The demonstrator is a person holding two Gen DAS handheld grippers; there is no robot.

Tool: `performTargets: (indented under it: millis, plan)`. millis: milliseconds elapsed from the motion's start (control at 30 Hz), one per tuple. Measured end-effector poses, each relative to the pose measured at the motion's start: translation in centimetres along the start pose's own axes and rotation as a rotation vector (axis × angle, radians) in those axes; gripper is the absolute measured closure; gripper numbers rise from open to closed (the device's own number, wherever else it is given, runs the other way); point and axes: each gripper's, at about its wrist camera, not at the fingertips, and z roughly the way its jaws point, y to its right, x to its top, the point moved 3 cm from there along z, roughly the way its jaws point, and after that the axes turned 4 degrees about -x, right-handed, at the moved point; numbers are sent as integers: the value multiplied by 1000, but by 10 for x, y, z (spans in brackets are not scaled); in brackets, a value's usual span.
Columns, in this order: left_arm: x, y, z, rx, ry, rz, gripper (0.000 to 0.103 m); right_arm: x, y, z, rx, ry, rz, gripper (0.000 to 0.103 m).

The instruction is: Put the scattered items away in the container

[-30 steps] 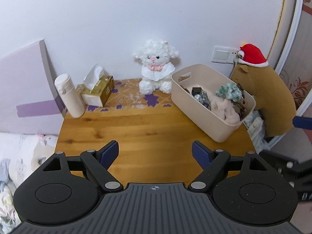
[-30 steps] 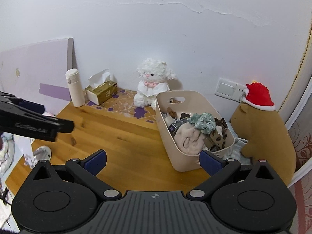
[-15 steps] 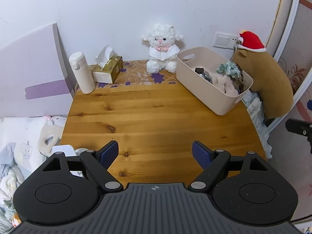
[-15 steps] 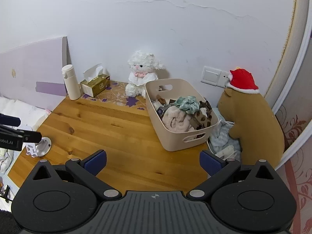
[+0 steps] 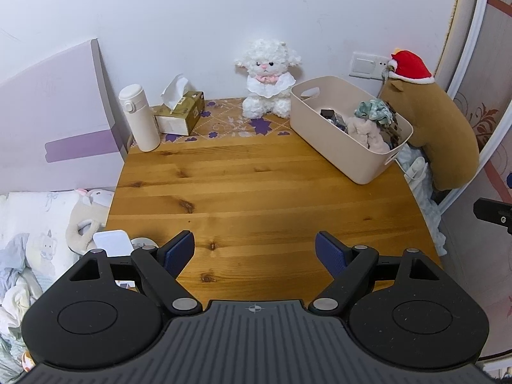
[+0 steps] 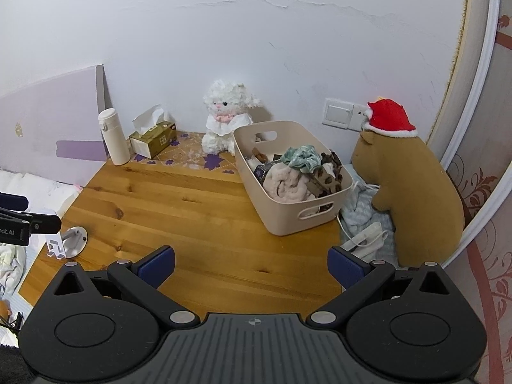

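A beige plastic bin (image 5: 339,147) stands at the back right of the wooden table (image 5: 256,192); it also shows in the right wrist view (image 6: 288,214). It holds a pink fluffy cloth (image 6: 284,182), a green scrunchie (image 6: 300,156), a leopard-print item (image 6: 329,176) and a dark patterned item (image 5: 332,116). My left gripper (image 5: 255,251) is open and empty above the table's front edge. My right gripper (image 6: 251,264) is open and empty above the table's front right, well short of the bin.
A white lamb plush (image 5: 268,80), a tissue box (image 5: 180,116) and a white bottle (image 5: 139,118) stand along the back wall. A brown capybara plush with a red hat (image 5: 432,121) sits right of the bin. A small white stand (image 6: 68,238) sits at the table's left edge. Bedding (image 5: 38,224) lies left.
Both grippers have pulled back and up from the bin, so more of the table shows. Both stay open and empty.
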Motion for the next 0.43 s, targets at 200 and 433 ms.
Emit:
performTargets:
  millis: [200, 433]
  plan:
    - [-3, 3, -1, 2, -5, -7, 19, -6, 1, -2, -17, -13, 5, 0]
    - [-7, 6, 0, -10, -14, 8, 19, -11, 2, -4, -12, -24, 29, 0]
